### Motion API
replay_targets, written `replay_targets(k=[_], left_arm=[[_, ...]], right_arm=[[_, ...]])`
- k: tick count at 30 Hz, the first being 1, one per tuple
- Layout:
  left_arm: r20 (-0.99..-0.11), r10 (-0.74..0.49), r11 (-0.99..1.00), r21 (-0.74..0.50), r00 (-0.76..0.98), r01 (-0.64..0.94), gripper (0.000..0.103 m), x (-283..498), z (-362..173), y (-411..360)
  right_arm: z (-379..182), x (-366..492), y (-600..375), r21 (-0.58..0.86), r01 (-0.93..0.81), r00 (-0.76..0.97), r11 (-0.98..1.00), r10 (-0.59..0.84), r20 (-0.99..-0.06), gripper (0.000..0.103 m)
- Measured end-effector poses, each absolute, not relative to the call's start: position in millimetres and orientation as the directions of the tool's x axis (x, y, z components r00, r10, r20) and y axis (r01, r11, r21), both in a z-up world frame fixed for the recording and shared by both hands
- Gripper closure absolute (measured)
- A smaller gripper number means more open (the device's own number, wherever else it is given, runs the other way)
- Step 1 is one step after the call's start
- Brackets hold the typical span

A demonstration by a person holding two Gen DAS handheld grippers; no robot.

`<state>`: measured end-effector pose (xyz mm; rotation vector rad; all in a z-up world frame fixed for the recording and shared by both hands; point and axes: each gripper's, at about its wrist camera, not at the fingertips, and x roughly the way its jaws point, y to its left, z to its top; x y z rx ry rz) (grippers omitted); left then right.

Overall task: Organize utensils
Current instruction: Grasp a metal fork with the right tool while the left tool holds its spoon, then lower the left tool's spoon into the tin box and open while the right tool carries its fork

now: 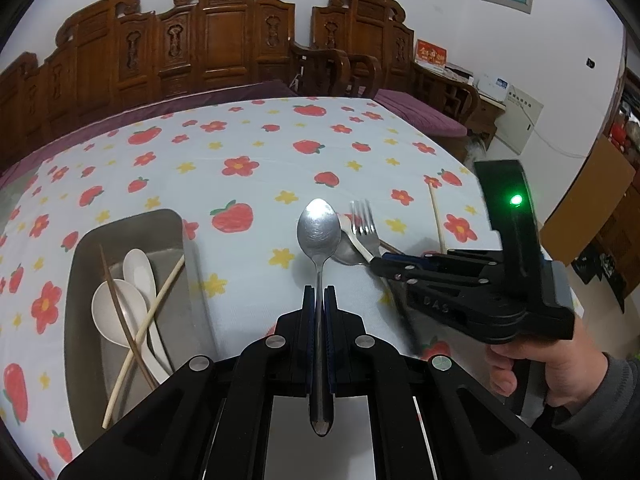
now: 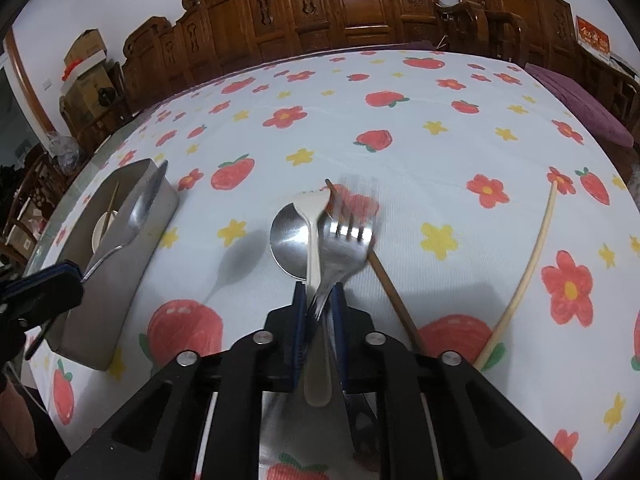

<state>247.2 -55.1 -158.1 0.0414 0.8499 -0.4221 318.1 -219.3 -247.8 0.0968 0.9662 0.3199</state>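
My left gripper (image 1: 319, 294) is shut on a metal spoon (image 1: 319, 229) and holds it above the cloth, right of the grey metal tray (image 1: 132, 222). The tray holds two white spoons (image 1: 120, 308) and crossed chopsticks (image 1: 158, 304). My right gripper (image 2: 319, 294) is shut on the handle of a metal fork (image 2: 346, 236), which is blurred. Beside the fork lie a white plastic fork (image 2: 313, 240) over another metal spoon (image 2: 286, 240), and a brown chopstick (image 2: 386, 280). The held spoon shows in the right wrist view (image 2: 138, 212) over the tray (image 2: 104, 280).
A pale chopstick (image 2: 528, 268) lies on the flowered tablecloth (image 2: 360, 120) to the right. Carved wooden chairs (image 1: 224, 36) line the table's far side. Cardboard boxes (image 2: 86, 64) stand at the far left.
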Motion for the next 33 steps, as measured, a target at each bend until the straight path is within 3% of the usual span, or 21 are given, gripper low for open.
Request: replay_targets(k=[18,33], left_arm=[[-0.718,-0.333,0.925,-0.125,0.611,0.358,0.099,240,-148,-44],[-0.717,-0.232,0.967,-0.101,0.658,0.232,0.099,232,-135,19]], right_arm=[[-214,299,-220,0.232,-0.27,0.585,0.935,0.35,-0.731,0.096],[-188,270,-192,0.245,-0.377,0.584,0.893,0.435,-0.686,0.096]])
